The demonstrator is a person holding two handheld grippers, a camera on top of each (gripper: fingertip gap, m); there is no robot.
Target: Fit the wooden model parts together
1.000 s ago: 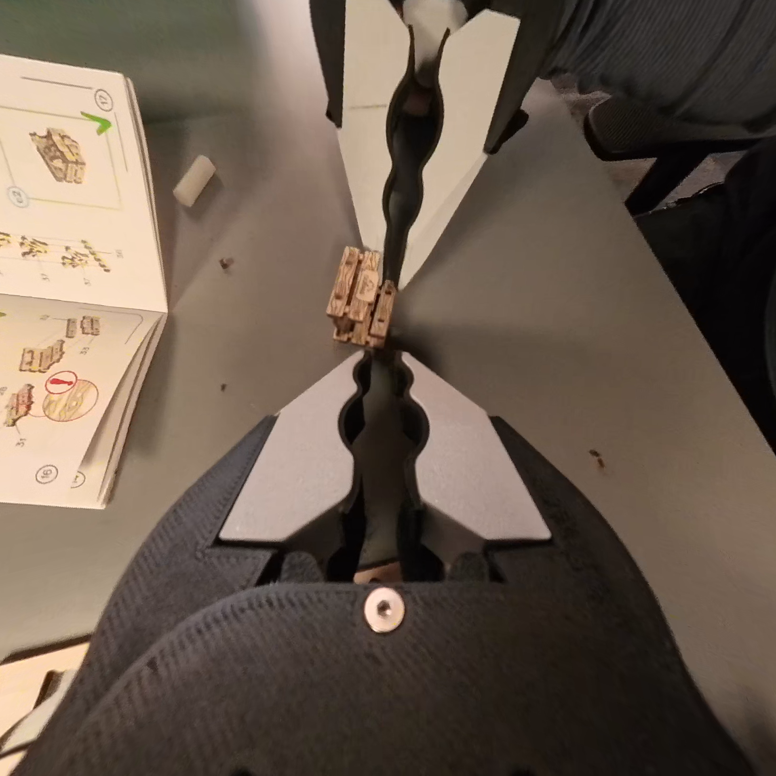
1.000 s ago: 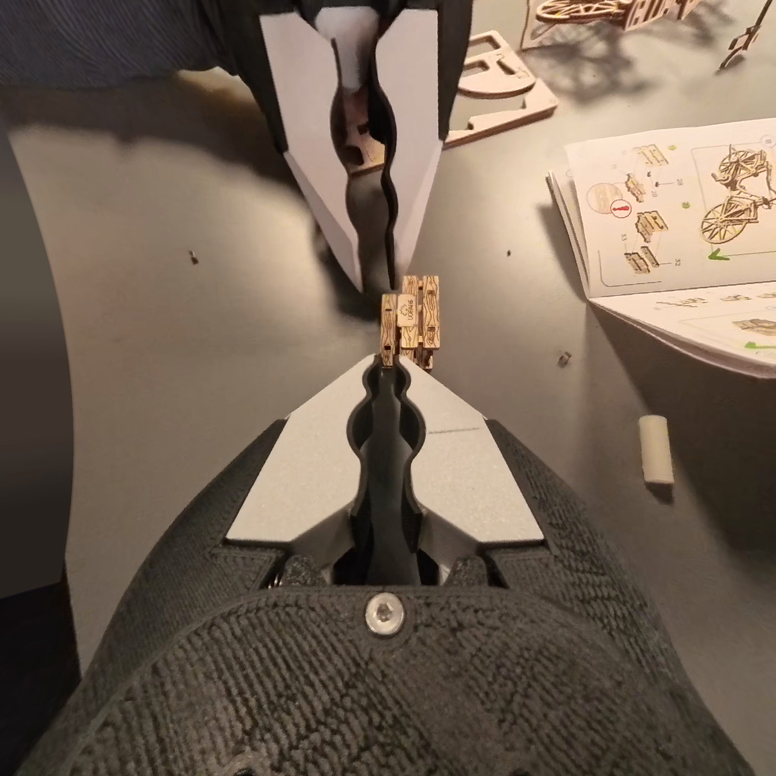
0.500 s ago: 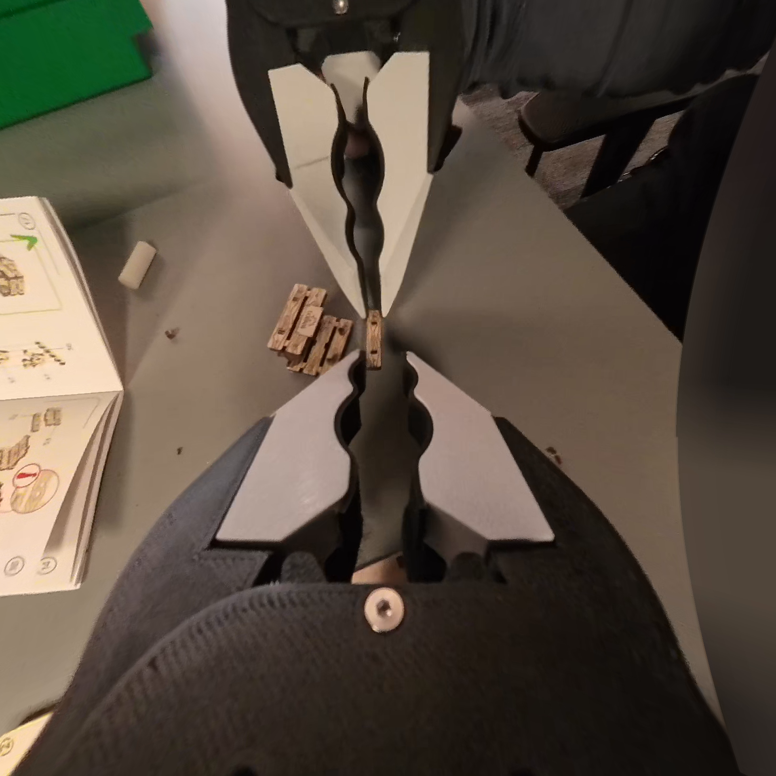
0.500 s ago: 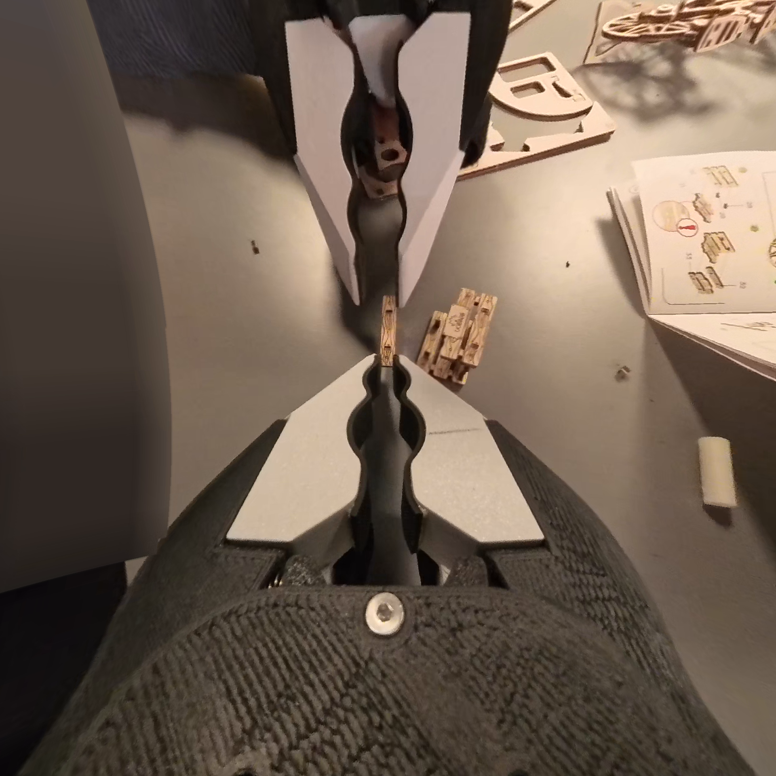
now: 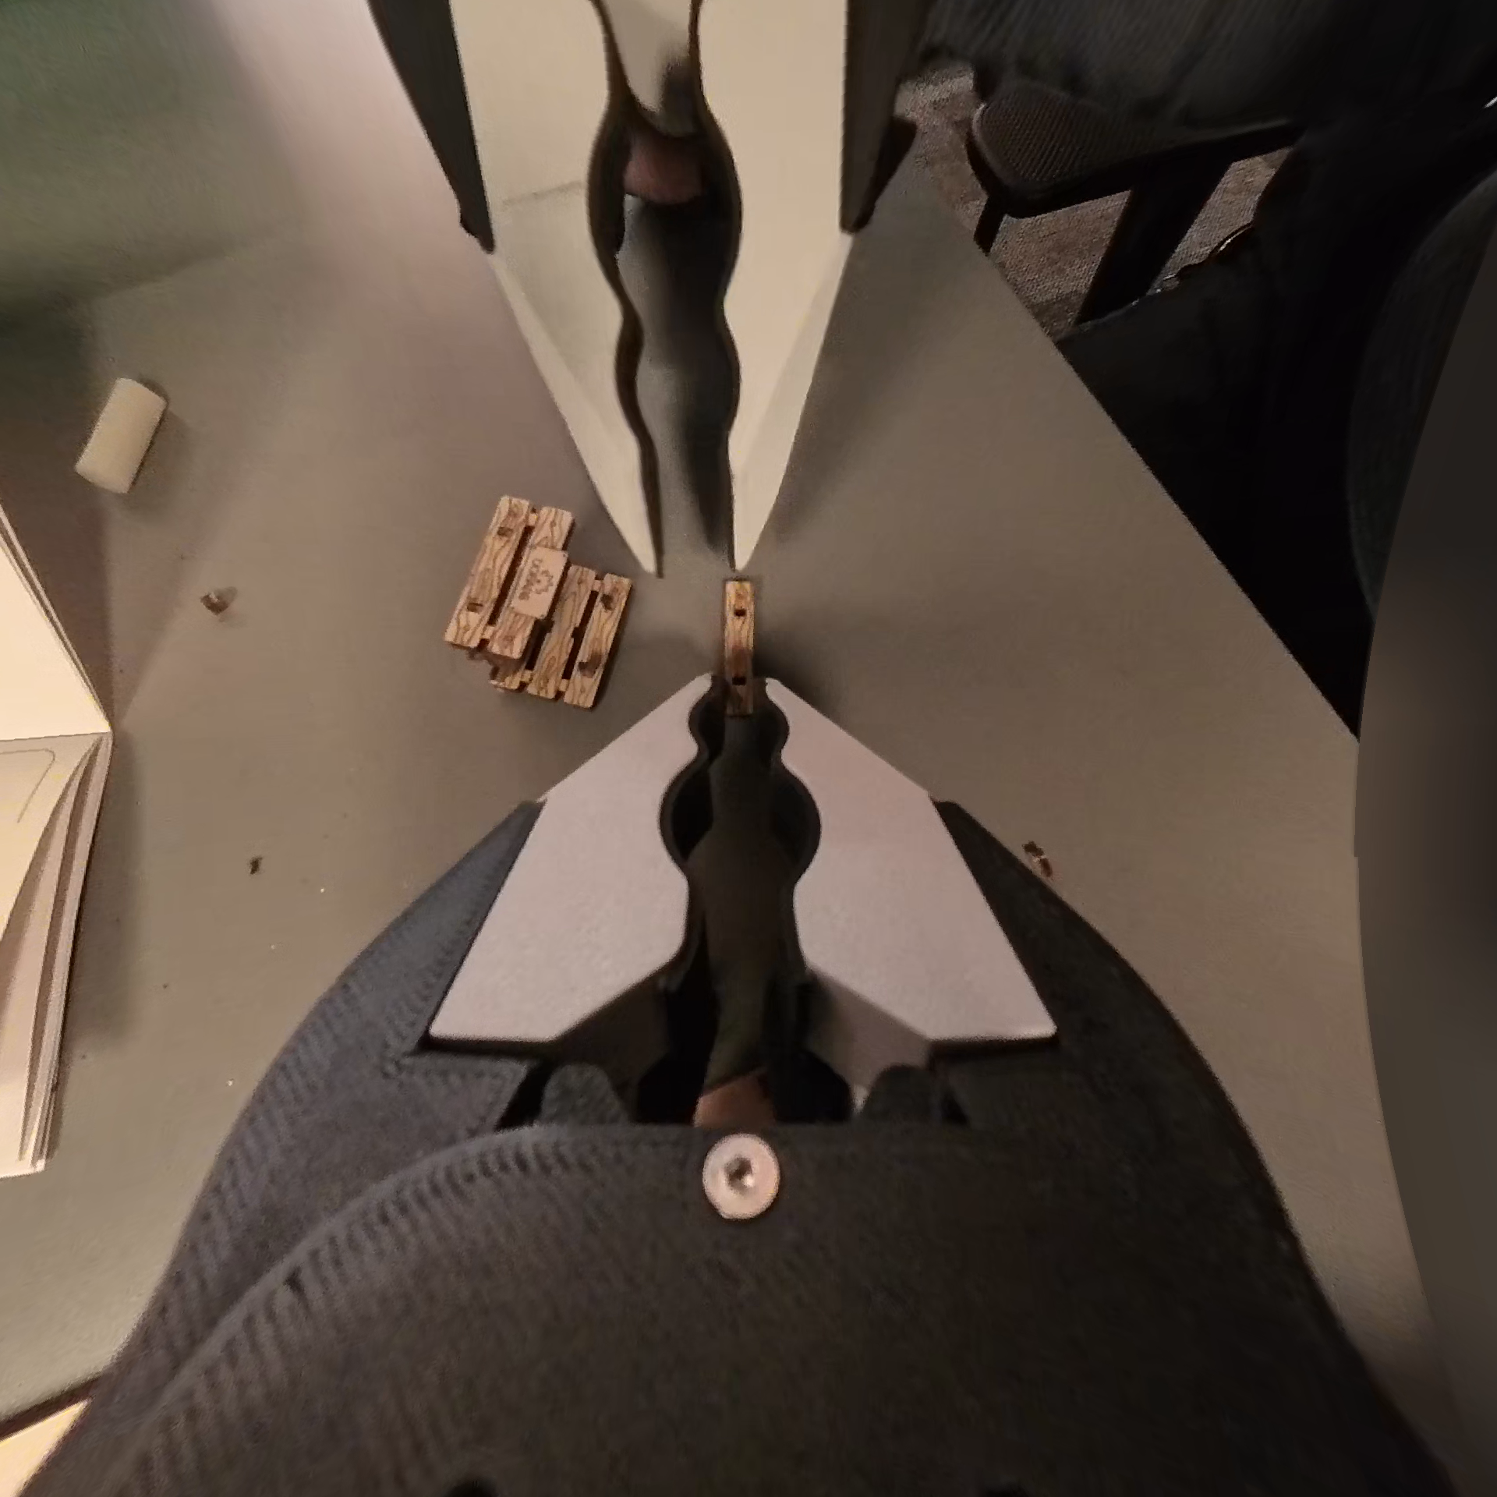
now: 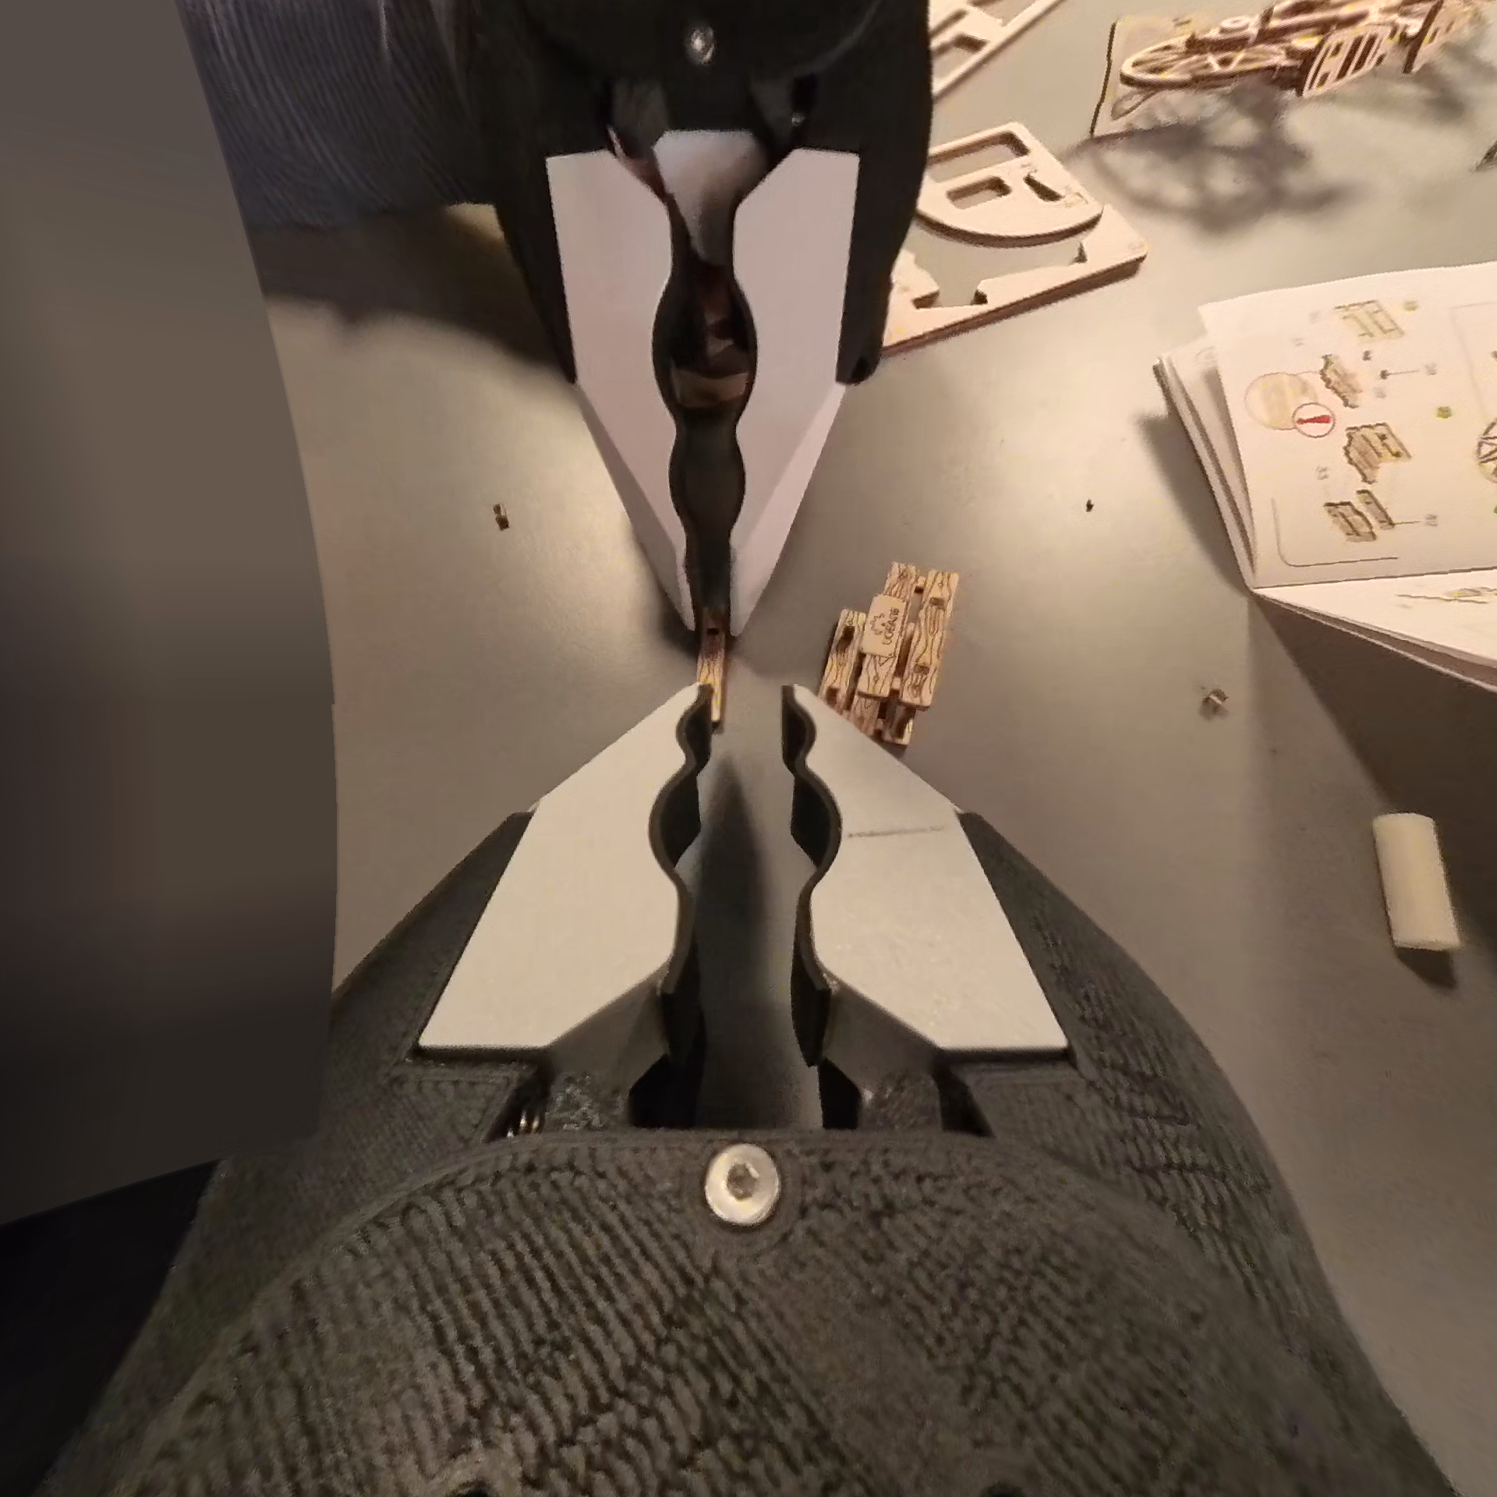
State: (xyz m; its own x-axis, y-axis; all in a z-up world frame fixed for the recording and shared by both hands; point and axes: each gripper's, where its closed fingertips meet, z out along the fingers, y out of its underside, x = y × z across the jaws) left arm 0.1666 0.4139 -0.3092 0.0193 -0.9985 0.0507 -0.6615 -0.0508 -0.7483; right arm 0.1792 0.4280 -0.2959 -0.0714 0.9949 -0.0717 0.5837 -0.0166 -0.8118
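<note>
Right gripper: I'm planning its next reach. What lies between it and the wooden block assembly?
Only bare grey table; the right wrist view shows the open right gripper just beside the wooden block assembly.

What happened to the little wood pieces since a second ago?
The wooden block assembly came apart from the thin wooden strip and now lies on the table. The right gripper opened, releasing the strip; the left gripper still pinches it. The booklet stayed put.
</note>
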